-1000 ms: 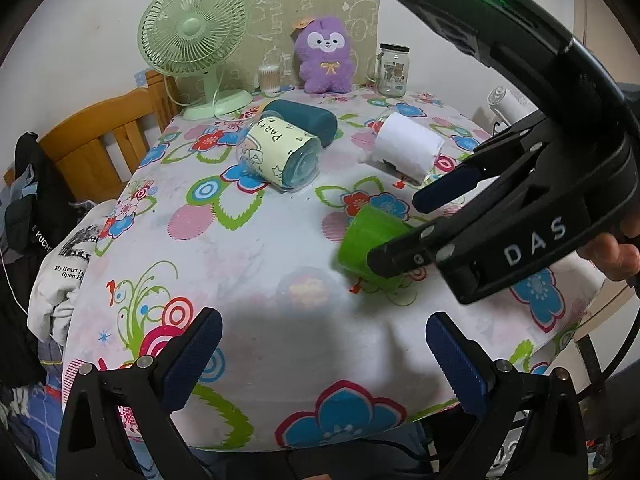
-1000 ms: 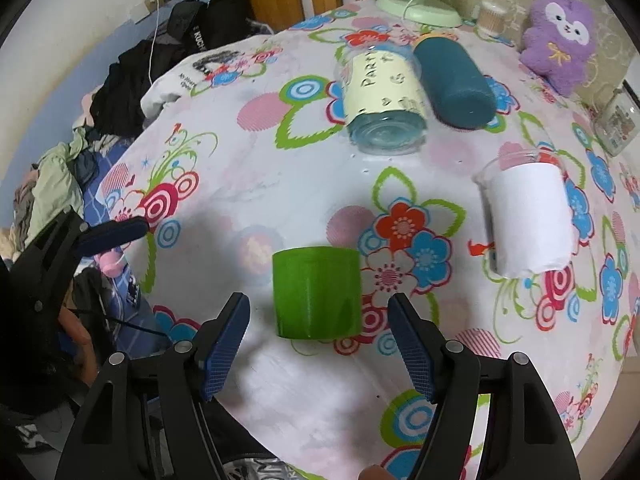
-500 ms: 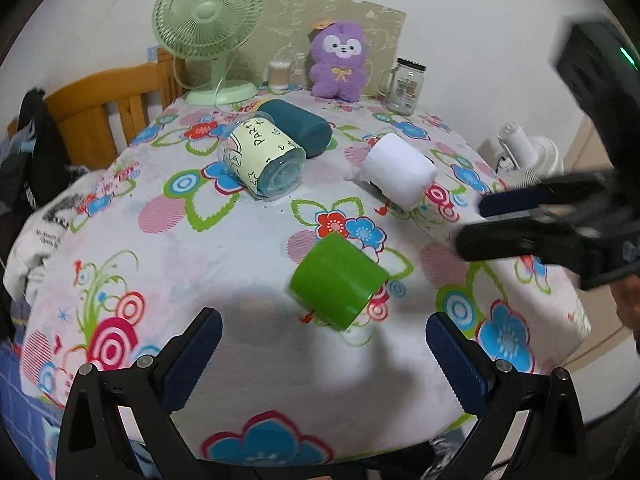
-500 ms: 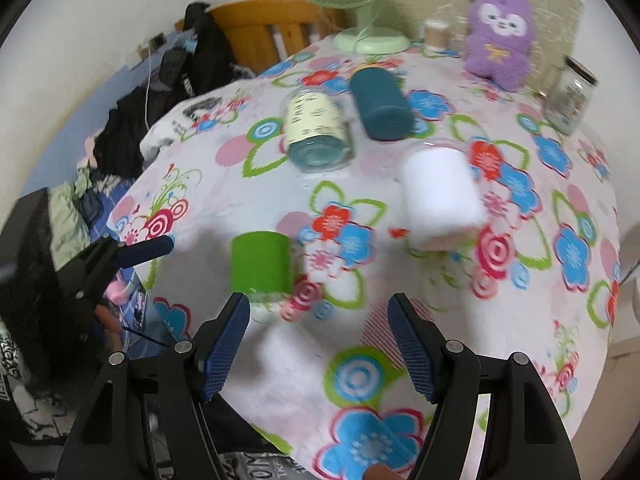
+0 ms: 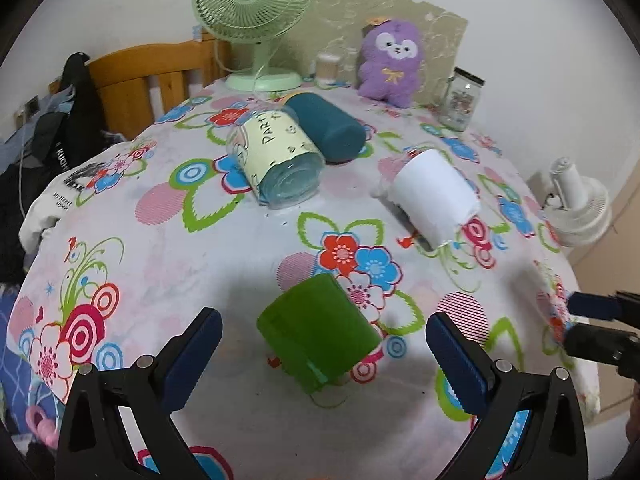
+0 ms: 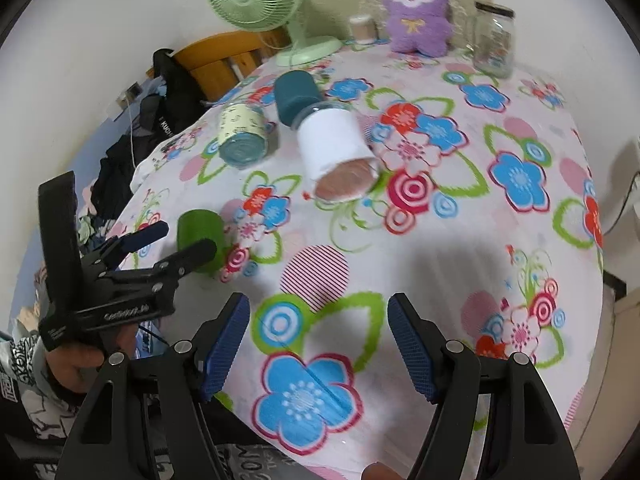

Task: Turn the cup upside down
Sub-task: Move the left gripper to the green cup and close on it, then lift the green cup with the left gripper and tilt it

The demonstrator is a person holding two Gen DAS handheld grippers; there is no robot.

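Observation:
A green cup lies on its side on the flowered tablecloth, between and just beyond the fingers of my open left gripper. In the right wrist view the green cup is at the left, with the left gripper around it, not touching. My right gripper is open and empty over the table's near edge; its tips show in the left wrist view. A white cup, a glass cup with a cream label and a dark teal cup also lie on their sides.
At the back stand a green fan, a purple plush toy, a glass jar and a small pot. A wooden chair with clothes is at the left. A white fan is past the right edge.
My right gripper has pulled away from the green cup to the right side of the table. My left gripper has moved in, so the green cup now lies between its fingers.

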